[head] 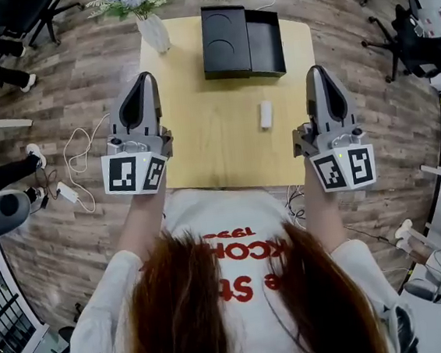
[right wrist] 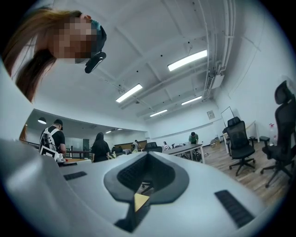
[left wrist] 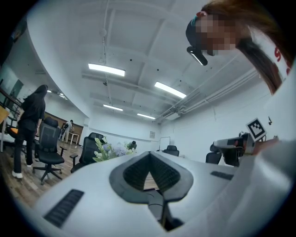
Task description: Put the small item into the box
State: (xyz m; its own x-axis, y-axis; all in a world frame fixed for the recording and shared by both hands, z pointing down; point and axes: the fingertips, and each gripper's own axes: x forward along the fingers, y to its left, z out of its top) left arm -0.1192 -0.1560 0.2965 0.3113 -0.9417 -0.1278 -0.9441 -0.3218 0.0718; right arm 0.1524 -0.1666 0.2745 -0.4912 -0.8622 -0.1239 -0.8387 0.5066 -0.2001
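Two sets of jaws closed, empty, small item (head: 266,114) between left gripper (head: 146,78) and right gripper (head: 317,71)

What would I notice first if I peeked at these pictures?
Two grey tools with black-and-white marker cubes stand out most: the left hand-held gripper and the right hand-held gripper, both closed and empty, held at the left and right sides of the yellow table. Between them, nearer the right one, lies a small white item. At the far edge sits an open black box, with a vase of flowers to its left.
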